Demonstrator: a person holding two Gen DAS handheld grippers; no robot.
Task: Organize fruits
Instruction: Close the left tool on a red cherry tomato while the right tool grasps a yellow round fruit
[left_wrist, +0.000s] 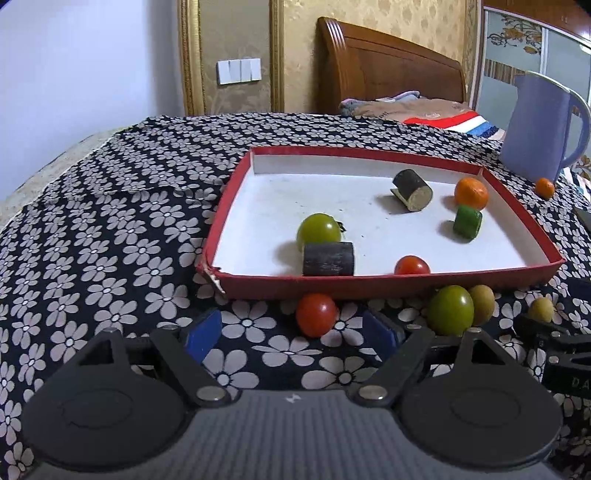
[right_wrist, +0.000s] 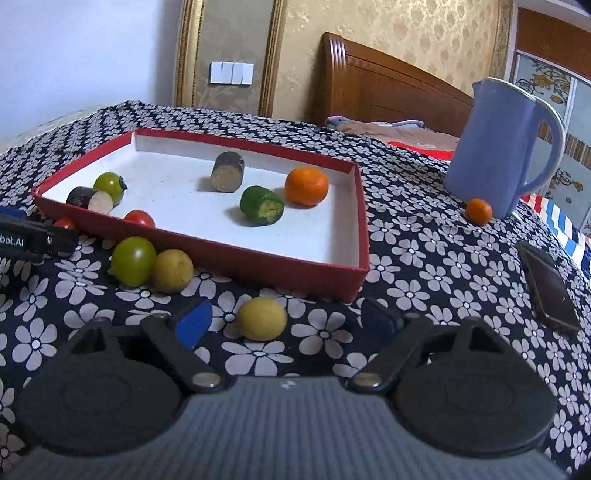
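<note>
A red-rimmed tray (left_wrist: 369, 285) (right_wrist: 258, 258) with a white floor holds a green tomato (left_wrist: 318, 230), a red tomato (left_wrist: 412, 265), an orange (left_wrist: 471, 192), a green cucumber piece (left_wrist: 467, 221) and two dark cylinder pieces. My left gripper (left_wrist: 293, 330) is open on the flowered cloth in front of the tray. A red tomato (left_wrist: 317, 314) lies between its blue pads, touching neither. My right gripper (right_wrist: 287, 321) is open too, with a yellow fruit (right_wrist: 262, 318) lying loose between its fingers. A green tomato (right_wrist: 133, 260) and a yellowish fruit (right_wrist: 173, 270) rest against the tray's near wall.
A blue jug (right_wrist: 498, 147) stands at the back right with a small orange (right_wrist: 478, 211) at its foot. A dark phone (right_wrist: 550, 288) lies on the cloth to the right. A wooden bed headboard (left_wrist: 388, 66) is behind the table.
</note>
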